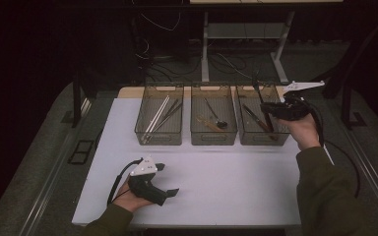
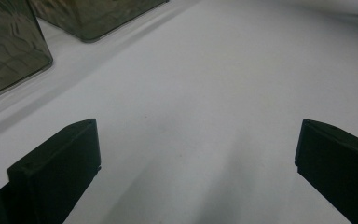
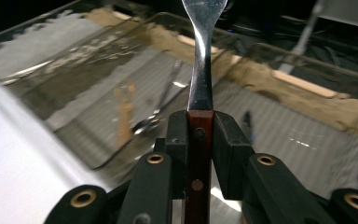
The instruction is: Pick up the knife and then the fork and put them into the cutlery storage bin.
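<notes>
Right gripper [image 3: 200, 135]: clamped on the red-brown wooden handle of a piece of cutlery [image 3: 200, 70], whose metal shank is gripped upright between the two black jaws; its working end is cut off at the top of the right gripper view.
Position of cutlery: held above the right bin [image 1: 262, 118] of three clear bins at the far side of the white table [image 1: 216, 182].
Left gripper [image 1: 170, 179]: jaws spread wide, nothing between them, rested low over the near left part of the table.
Middle bin [image 1: 213, 118]: utensils are seen inside.
Left bin [image 1: 160, 118]: long pale sticks are seen inside.
</notes>
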Motion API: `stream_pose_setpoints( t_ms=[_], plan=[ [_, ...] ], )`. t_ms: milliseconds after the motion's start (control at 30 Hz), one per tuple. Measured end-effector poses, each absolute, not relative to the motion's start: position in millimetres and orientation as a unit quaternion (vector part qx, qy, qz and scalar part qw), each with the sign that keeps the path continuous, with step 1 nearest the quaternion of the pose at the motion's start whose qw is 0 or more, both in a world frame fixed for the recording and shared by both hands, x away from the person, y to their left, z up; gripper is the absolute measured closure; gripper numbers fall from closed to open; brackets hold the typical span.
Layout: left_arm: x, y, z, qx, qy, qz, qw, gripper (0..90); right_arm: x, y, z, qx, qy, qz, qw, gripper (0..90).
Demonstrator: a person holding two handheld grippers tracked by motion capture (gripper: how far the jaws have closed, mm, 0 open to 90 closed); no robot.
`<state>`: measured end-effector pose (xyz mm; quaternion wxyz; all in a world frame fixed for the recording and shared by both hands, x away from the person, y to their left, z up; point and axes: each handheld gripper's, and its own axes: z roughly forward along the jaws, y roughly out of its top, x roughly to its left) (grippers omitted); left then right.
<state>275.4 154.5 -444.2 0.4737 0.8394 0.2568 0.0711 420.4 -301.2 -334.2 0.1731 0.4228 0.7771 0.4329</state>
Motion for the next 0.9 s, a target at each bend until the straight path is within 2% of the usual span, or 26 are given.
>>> stream_pose_setpoints(
  t_ms=[333,667,900],
  plan=[
    [274.9,154.3,-443.9,0.839,0.256,0.07,0.476,0.0,444.0,-309.2,-355.8,0.471,0.77,0.386,0.19,77.7],
    [274.7,153.7,-444.0,0.839,0.256,0.069,0.475,0.0,452.2,-315.7,-386.9,0.498,0.785,0.33,0.164,77.5],
    [274.9,153.3,-444.2,0.84,0.255,0.068,0.474,0.0,455.2,-312.5,-396.8,0.508,0.794,0.29,0.165,75.9]
  ],
)
